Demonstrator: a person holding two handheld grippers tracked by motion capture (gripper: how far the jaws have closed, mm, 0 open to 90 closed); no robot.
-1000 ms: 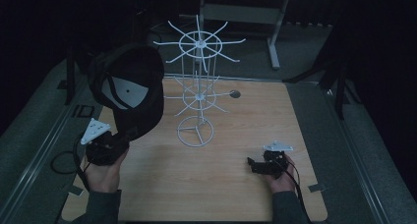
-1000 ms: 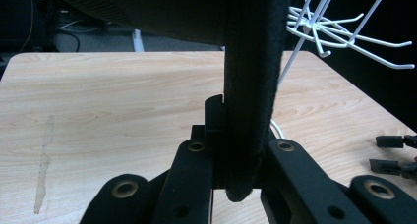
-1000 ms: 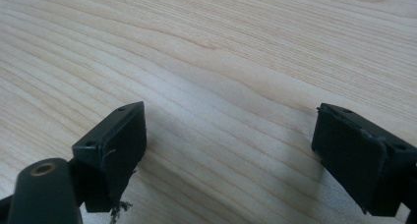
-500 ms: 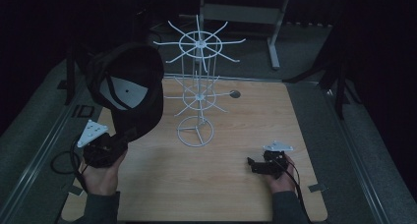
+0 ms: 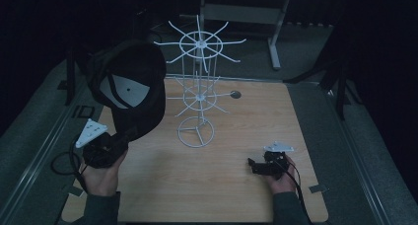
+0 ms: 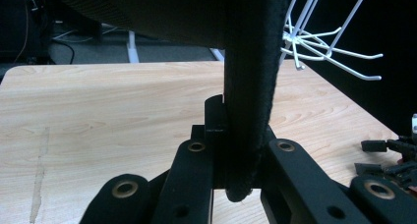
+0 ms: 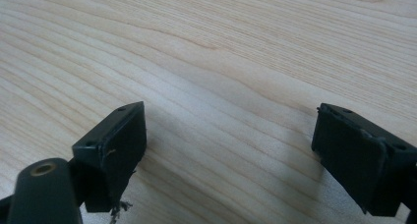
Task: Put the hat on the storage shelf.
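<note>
While the room lies mostly in shadow, the wooden table point(image 5: 222, 185) catches enough light to show what each hand is doing; the left gripper point(image 5: 106, 148) sits at the near left corner, gripped from below by the person's left hand point(image 5: 101, 173), and its jaws are closed tight on the edge of a black cap point(image 5: 135, 87); the cap is lifted clear of the table and leans up and away over the left edge, its pale grey lining and dark brim turned toward the high camera; seen from the left gripper view, the thick black edge of the cap point(image 6: 248, 86) drops straight down between the two jaws and is pinched there, with the wood well below it.

Just right of the cap stands a white wire rack point(image 5: 197, 94), upright on a ring base near the middle of the table, with two tiers of spokes fanning out; the cap looks very near the spokes, though I cannot tell in this dim light whether it touches them.

Over at the near right, the right gripper point(image 5: 259, 166) rests low on the table in the person's right hand point(image 5: 281, 178); its jaws stand wide apart with nothing between them but bare wood grain point(image 7: 226, 86).
</note>
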